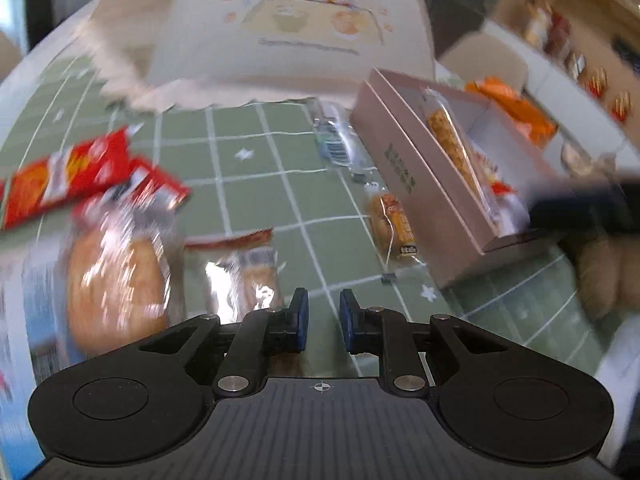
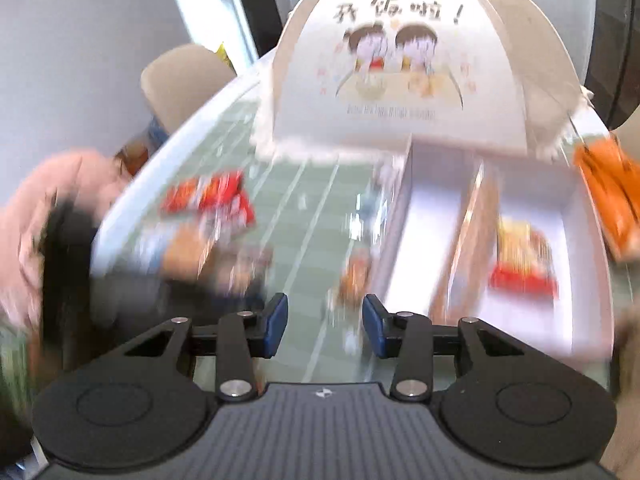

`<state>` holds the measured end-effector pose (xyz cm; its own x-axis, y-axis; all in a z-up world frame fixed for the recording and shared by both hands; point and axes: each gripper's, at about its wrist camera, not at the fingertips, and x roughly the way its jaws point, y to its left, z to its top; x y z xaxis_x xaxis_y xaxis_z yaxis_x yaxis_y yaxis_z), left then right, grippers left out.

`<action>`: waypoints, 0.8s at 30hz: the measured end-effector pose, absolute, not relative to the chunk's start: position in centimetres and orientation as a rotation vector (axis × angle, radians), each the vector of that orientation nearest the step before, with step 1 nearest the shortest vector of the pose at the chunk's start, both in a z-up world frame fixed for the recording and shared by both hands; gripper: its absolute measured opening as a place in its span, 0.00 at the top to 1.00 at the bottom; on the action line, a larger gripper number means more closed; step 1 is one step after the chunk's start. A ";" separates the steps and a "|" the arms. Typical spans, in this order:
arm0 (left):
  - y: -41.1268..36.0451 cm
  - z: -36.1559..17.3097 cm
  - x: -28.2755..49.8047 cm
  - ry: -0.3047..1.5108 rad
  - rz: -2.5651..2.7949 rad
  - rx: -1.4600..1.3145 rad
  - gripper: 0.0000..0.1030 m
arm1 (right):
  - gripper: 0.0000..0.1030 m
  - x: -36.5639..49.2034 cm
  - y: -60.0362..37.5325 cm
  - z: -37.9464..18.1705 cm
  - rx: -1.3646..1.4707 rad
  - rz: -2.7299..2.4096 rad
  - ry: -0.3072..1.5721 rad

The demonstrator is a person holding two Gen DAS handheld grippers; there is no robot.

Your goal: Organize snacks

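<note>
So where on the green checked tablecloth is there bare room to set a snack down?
Bare cloth runs down the middle, between the red snack packets on the left and the long pink cardboard box on the right. The left side is crowded with wrapped buns.

Green white-gridded tablecloth [image 1: 256, 168]; red snack packets [image 1: 68, 180]; pink box [image 1: 404, 168].

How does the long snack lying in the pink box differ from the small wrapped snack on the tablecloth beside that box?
The long snack lies inside the pink box; the small wrapped snack lies on the green tablecloth. The long snack is a slim stick; the small one is shorter and rounder. Both are orange-brown in clear wrap.
</note>
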<state>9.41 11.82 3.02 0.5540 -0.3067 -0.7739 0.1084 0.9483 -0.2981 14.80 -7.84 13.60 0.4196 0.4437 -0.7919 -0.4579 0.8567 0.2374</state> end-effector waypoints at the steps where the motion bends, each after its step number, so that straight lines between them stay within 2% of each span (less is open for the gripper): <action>1: 12.6 3.2 8.7 0.941 -0.241 -0.288 0.80 | 0.60 17.2 -7.2 14.3 0.005 0.560 1.012; 3: 14.0 3.5 7.6 0.915 -0.224 -0.396 0.80 | 0.61 21.5 -5.6 14.9 0.019 0.545 1.041; 5: 15.0 3.7 6.3 0.891 -0.206 -0.479 0.79 | 0.77 25.7 -3.1 14.3 -0.043 0.519 1.073; 7: 15.8 4.2 4.8 0.864 -0.193 -0.525 0.79 | 0.86 29.3 -1.0 12.5 -0.061 0.476 1.139; 10: 16.5 5.3 3.1 0.821 -0.210 -0.576 0.79 | 0.87 32.2 1.6 9.4 -0.136 0.378 1.160; 15: 17.9 6.5 1.3 0.786 -0.192 -0.571 0.79 | 0.87 33.1 5.8 6.3 -0.438 0.256 1.053; 24: 19.5 5.8 0.6 0.809 -0.175 -0.613 0.79 | 0.87 33.8 7.4 3.7 -0.611 0.219 1.027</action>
<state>0.57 19.50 5.83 0.6868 -0.3723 -0.6243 -0.0815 0.8141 -0.5750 33.84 7.44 3.72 0.5128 -0.1079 -0.8517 -0.4460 0.8142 -0.3717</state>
